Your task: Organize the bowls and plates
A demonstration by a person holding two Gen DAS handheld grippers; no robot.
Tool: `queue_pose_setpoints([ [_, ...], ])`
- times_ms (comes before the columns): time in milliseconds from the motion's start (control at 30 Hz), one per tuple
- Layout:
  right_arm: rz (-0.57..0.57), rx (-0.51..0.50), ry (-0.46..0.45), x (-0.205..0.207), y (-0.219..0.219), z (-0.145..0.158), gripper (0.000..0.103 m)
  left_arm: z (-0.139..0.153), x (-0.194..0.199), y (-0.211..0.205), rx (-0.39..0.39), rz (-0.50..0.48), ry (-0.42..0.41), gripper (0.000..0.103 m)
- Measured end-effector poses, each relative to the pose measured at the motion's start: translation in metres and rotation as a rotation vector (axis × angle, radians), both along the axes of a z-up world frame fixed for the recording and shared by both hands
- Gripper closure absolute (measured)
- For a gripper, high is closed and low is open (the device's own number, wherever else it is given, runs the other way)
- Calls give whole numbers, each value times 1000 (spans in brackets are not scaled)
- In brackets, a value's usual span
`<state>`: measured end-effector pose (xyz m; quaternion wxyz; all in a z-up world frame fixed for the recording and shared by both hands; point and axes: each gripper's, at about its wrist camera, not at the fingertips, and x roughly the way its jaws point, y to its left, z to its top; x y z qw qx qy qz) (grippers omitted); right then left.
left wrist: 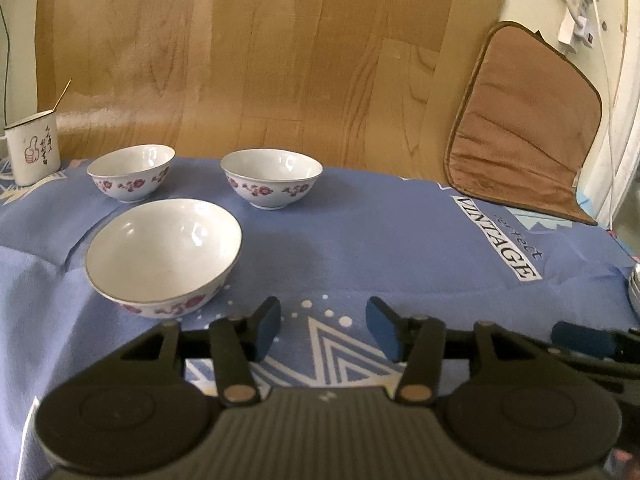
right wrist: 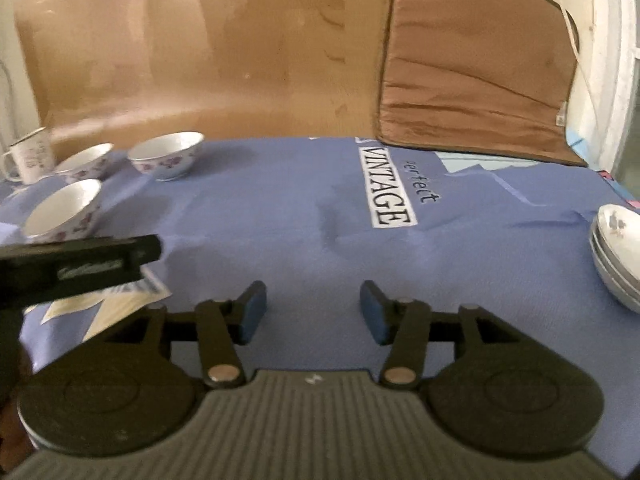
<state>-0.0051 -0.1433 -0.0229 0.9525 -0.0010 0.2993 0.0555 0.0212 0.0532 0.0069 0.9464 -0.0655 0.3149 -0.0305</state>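
Both grippers of mine hover low over the blue-clothed surface [left wrist: 360,240]; my left gripper [left wrist: 324,328] stands wide open with nothing between its blue pads, and my right gripper [right wrist: 312,312] is spread just as wide, likewise holding nothing; ahead-left of the left one sits a large floral bowl [left wrist: 164,256], with two smaller bowls [left wrist: 131,172] [left wrist: 272,178] side by side behind it; a white mug [left wrist: 34,152] stands at the far-left corner; at the right edge rests what seems a stack of plates [right wrist: 618,256]; a brown cushion [right wrist: 472,76] lies beyond.
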Motion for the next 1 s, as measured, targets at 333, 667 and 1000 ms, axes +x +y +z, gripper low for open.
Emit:
queue_pose_setpoints([
  [333, -45, -111, -38, 11, 9, -5, 41, 0, 1, 0, 2, -1, 0, 53],
  [667, -76, -181, -52, 15, 17, -5, 33, 0, 2, 1, 0, 2, 0, 51],
  [1000, -83, -204, -49, 23, 29, -3, 31, 0, 2, 5, -12, 5, 1, 50],
])
